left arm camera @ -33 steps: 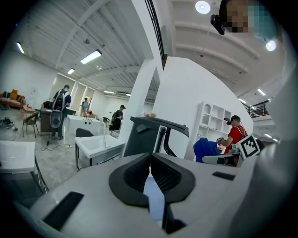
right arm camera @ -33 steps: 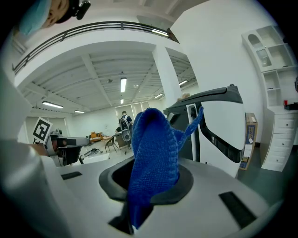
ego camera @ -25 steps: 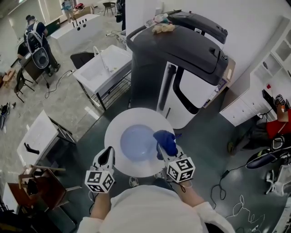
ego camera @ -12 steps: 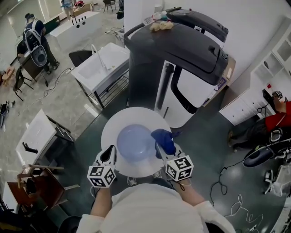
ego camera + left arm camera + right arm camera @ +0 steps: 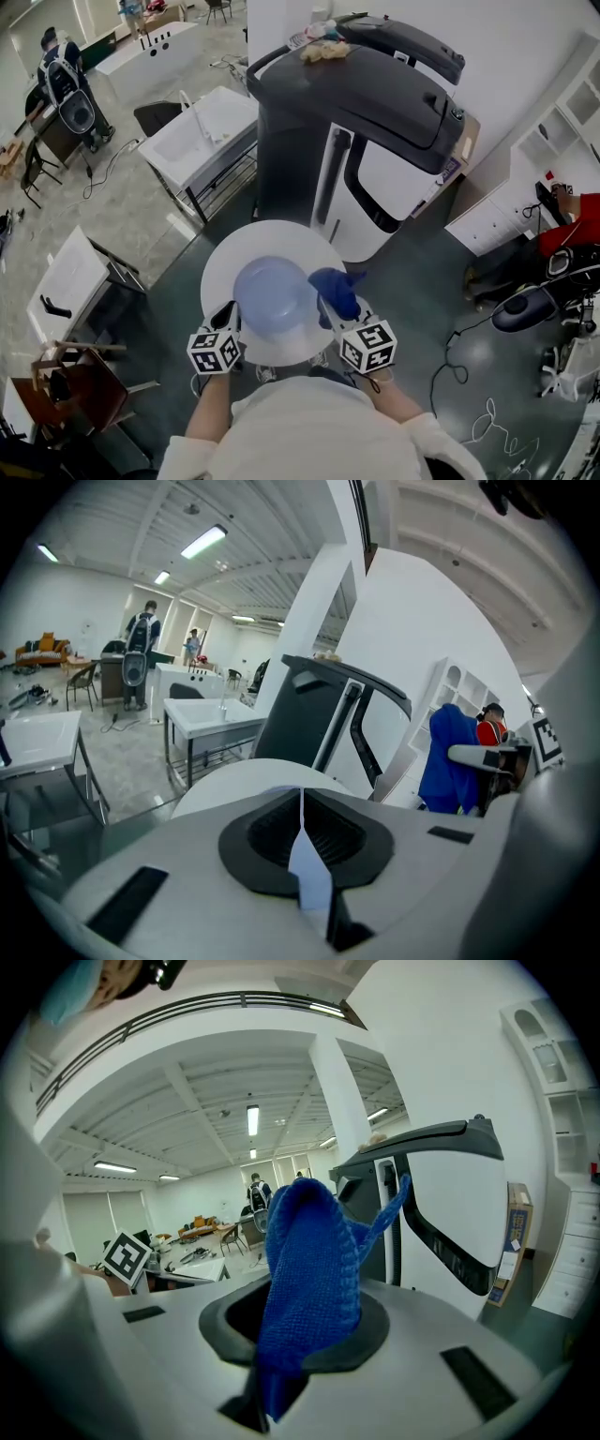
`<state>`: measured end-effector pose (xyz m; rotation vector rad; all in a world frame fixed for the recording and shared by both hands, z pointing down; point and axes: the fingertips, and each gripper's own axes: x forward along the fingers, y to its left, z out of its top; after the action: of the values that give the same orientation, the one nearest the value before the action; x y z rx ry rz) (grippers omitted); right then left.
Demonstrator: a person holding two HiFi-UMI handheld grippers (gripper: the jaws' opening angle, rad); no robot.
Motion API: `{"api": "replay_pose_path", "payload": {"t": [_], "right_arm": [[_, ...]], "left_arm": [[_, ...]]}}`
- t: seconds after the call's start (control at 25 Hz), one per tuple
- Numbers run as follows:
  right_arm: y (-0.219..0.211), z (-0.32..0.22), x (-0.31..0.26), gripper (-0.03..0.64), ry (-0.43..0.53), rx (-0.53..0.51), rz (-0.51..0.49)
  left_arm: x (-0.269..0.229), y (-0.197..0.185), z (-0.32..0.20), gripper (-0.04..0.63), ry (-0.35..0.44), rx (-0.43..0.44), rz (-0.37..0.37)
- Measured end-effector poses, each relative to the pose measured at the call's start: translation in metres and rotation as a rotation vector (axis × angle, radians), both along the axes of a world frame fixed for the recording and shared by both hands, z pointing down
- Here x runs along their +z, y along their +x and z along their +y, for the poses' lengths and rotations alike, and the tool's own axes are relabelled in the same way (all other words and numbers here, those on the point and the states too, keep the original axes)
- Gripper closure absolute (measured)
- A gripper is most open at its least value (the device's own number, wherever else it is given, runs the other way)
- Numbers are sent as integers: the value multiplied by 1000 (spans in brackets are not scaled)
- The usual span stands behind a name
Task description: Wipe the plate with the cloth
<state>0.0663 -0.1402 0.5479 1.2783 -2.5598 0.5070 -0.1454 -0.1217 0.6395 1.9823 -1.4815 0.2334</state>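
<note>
Head view: the wiping looks hardly begun. The cloth [image 5: 339, 289], deep blue, hangs bunched at the right rim of the plate [image 5: 272, 295], and I cannot tell whether it touches. The plate is a pale lavender round over the middle of a round white desk [image 5: 220, 258] (resting on it or held just above, I cannot say). Its face shows no smear or crumb, so nothing marks a wiped part from an unwiped one. The left gripper [image 5: 228, 317] meets the plate's near-left rim and the right gripper [image 5: 330, 309] comes in at its near-right.

Left gripper view: the jaws are pressed together on a thin lavender sliver [image 5: 307, 860], which I take for the plate's rim seen edge-on. The white desk [image 5: 239, 778] curves beyond, and the cloth [image 5: 450, 761] shows off to the right.

Right gripper view: the jaws pinch the cloth [image 5: 305, 1279], a knitted piece standing up in a thick fold with a loose corner poking right. The plate is out of sight here. By my judgement, the sweep across the plate's whole face is still to do.
</note>
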Motion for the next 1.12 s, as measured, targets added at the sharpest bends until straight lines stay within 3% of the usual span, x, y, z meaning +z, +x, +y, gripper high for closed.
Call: {"api": "replay_pose_path", "payload": {"t": [0.44,0.64,0.8,0.84,0.88,1.0,1.12], "right_arm": [[-4,-6,9,531,-24,-37,11],[-9,-7,13,531,-34,-38,11],[-14,-8,15,532,-37,-42,14],[-15,-8,15,531,-38,-42,14],[-15,-9,16,531,-40,-42,14],[-15,-10,17,532,-44,-42,16],[-14,-11,19,531,-48,-39,17]], "left_arm": [[71,6,4,560,-220,-68,58],[99,-3,7,560,-301,-93,28],[114,-3,9,557,-355,-95,57],[117,-3,8,521,-365,-97,66],[120,-3,8,430,-374,-102,82],[129,0,7,383,-406,-115,123],[139,0,5,363,-438,-125,105]]}}
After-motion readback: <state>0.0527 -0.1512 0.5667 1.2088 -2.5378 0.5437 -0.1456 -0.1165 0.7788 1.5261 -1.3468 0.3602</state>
